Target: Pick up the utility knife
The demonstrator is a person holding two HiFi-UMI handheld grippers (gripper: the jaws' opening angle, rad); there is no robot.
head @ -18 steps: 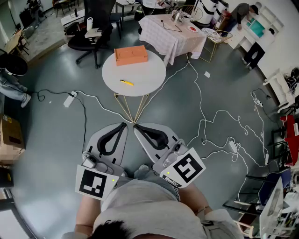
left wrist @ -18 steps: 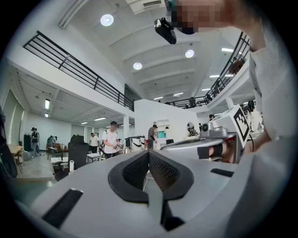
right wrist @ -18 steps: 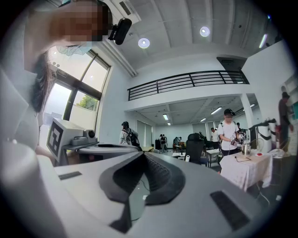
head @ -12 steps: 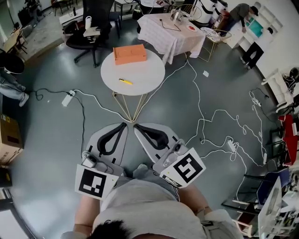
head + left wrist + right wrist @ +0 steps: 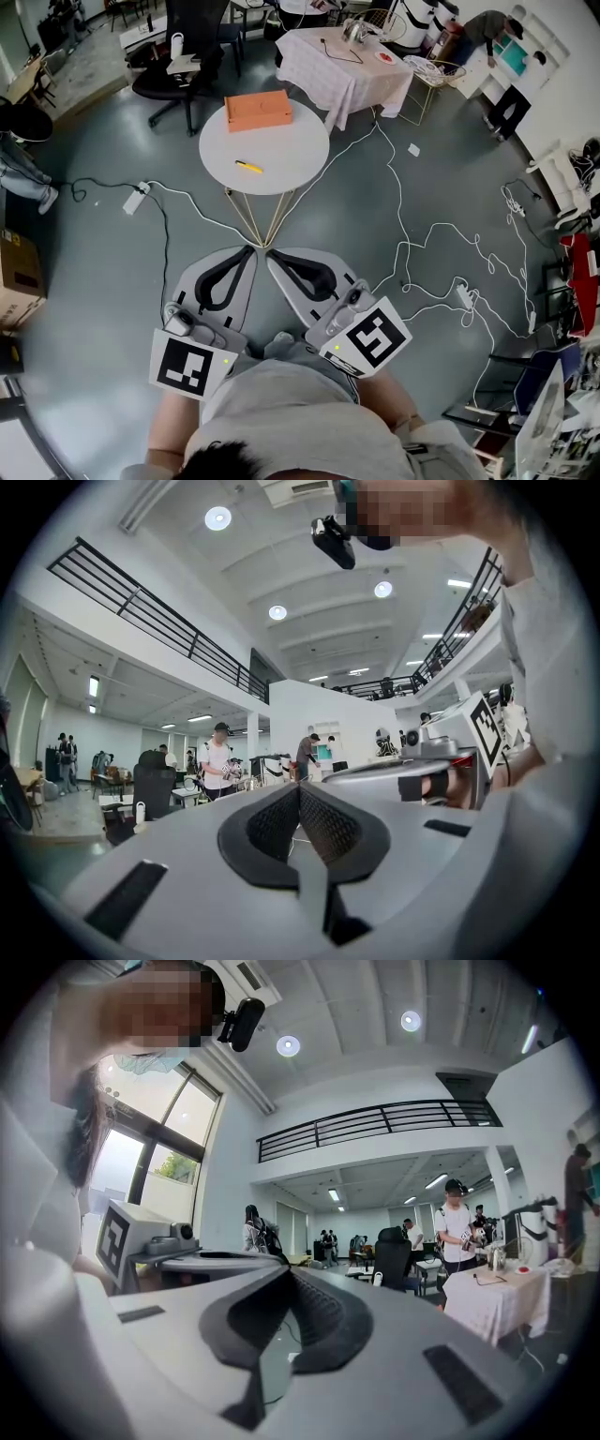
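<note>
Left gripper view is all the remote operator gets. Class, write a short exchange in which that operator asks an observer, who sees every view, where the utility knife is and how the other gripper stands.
Operator: My view shows only the room and people far off. Where is the knife?
Observer: In the head view the yellow utility knife lies on a round white table ahead of the person, nearer than an orange box.
Operator: How is the other gripper?
Observer: The right gripper has its jaw tips together with nothing between them.
</note>
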